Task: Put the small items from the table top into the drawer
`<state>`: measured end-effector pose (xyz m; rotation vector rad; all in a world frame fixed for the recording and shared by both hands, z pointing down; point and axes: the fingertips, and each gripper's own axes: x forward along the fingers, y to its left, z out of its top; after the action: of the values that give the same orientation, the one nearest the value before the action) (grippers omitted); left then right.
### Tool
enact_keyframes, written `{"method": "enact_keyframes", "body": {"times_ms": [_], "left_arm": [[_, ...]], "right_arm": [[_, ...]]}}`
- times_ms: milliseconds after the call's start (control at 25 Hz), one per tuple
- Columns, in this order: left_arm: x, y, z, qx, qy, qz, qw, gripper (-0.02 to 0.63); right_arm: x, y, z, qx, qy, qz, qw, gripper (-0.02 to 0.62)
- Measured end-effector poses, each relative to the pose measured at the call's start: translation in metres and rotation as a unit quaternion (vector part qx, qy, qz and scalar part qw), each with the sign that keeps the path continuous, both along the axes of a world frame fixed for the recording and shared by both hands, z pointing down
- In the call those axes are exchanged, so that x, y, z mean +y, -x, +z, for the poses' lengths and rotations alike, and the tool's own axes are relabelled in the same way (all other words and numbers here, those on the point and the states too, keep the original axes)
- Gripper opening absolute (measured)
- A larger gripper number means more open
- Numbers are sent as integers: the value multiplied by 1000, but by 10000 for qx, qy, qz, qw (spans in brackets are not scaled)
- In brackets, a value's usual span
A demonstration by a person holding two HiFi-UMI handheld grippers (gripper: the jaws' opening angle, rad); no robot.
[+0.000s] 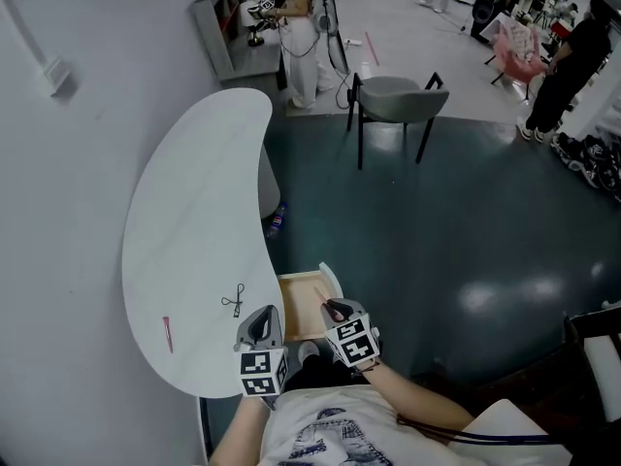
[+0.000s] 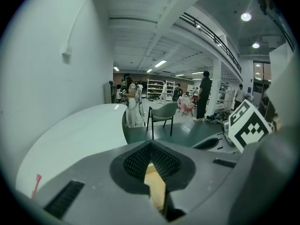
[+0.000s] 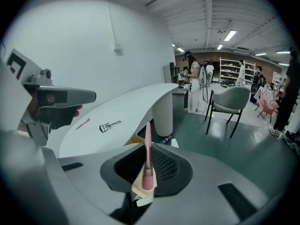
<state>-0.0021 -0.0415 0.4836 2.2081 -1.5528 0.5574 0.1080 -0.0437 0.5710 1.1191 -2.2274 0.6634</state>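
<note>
— So, what do the right tongs (image 3: 146, 165) have?
— They are clenched on a long pink stick (image 3: 147, 146). The stick pokes out past the tips.
— Where are they?
— Over the near end of the open drawer (image 1: 303, 299). The drawer is wood inside. It sticks out from under the bench (image 1: 194, 192), on the side away from the wall.
— And the left tongs (image 2: 151, 161)?
— Clenched tight, with nothing in them. They hang over the near end of the bench, just beside the drawer.
— What lies on the bench?
— Two small things. A black lash curler (image 1: 234, 300) lies flat near the edge where the drawer comes out, just ahead of the left tongs. A short pink stick (image 1: 167, 333) lies near the wall-side edge, well apart from the curler.
— Do the tongs touch them?
— No, both things lie alone.
— What else is around?
— A grey chair (image 1: 393, 100) stands on the dark floor (image 1: 456, 221), off the far end of the bench. A person in light clothes (image 1: 301, 37) stands past that end too.
</note>
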Motion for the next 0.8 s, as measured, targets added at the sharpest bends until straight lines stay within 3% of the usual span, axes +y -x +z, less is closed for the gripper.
{"method": "enact_keyframes", "body": {"times_ms": [800], "left_arm": [[-38,8,55,-32,429,965,9944,18]], "right_arm": [[-16,17,55,125,498,878,9948,60]]}}
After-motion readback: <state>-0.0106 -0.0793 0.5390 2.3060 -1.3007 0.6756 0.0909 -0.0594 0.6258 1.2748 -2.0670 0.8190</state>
